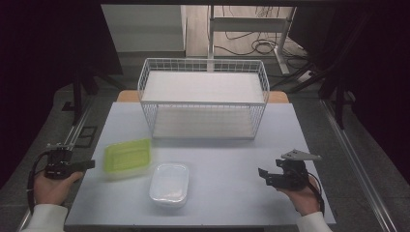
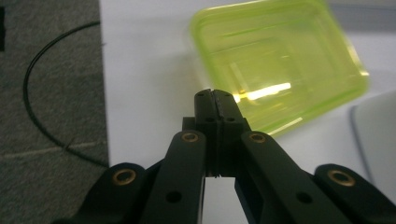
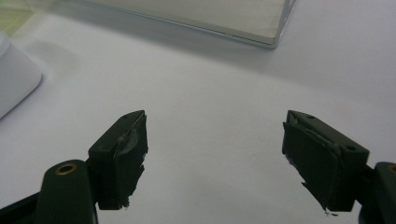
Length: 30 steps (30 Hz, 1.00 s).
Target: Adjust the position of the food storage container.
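A lime-green plastic container (image 1: 128, 157) lies on the white table (image 1: 227, 159) at the left. Just right of it and nearer to me sits a clear white container (image 1: 169, 183). My left gripper (image 1: 90, 165) is held at the table's left edge, pointing at the green container (image 2: 280, 65). Its jaws are shut together with nothing between them (image 2: 215, 95), a short way from the container's near corner. My right gripper (image 1: 263, 175) hovers over the table's right side, open and empty (image 3: 215, 140), with the white container's edge (image 3: 14, 79) off to its left.
A white wire basket (image 1: 203, 96) with a pale liner stands at the back middle of the table; its lower front corner (image 3: 275, 37) lies ahead of the right gripper. A black cable (image 2: 32, 93) lies on the grey floor left of the table. Frame rails flank the table.
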{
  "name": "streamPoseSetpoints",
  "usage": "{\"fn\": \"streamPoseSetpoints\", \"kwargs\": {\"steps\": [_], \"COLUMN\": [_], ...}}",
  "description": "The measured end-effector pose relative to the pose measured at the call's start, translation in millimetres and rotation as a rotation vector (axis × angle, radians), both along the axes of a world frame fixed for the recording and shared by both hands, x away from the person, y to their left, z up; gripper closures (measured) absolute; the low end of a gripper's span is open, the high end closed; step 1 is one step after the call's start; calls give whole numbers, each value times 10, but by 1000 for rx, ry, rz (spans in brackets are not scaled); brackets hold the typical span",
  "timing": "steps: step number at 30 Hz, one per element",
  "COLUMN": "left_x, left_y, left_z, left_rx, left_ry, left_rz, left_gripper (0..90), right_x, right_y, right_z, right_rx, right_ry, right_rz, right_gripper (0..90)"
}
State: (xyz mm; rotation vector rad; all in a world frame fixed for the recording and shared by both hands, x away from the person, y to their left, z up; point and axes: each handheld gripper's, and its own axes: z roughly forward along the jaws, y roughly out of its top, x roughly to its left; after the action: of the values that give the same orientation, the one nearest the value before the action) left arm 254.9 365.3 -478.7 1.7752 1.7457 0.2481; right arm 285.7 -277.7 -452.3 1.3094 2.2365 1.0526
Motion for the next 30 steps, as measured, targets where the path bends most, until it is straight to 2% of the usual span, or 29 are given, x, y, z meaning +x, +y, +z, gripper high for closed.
{"fn": "streamPoseSetpoints", "kwargs": {"steps": [4,14,22,26,30], "left_x": [55,268,375,458,507], "left_y": [50,111,74,-19,-95], "left_z": [-61,-229,-280,-297,-304], "left_rx": [-1,-2,-3,-8,-6], "left_ry": [15,94,109,119,116], "left_rz": [9,17,5,-26,-34], "left_gripper": [900,899,899,900,900], "right_x": [-1,14,19,21,23], "right_y": [-3,-11,-43,-59,-59], "right_z": [-1,-31,-35,-35,-45], "right_rx": [-5,-27,-25,-30,-34], "right_ry": [-2,4,5,4,6], "right_rz": [-9,-24,-38,-46,-45], "right_gripper": [222,222,222,223,223]}}
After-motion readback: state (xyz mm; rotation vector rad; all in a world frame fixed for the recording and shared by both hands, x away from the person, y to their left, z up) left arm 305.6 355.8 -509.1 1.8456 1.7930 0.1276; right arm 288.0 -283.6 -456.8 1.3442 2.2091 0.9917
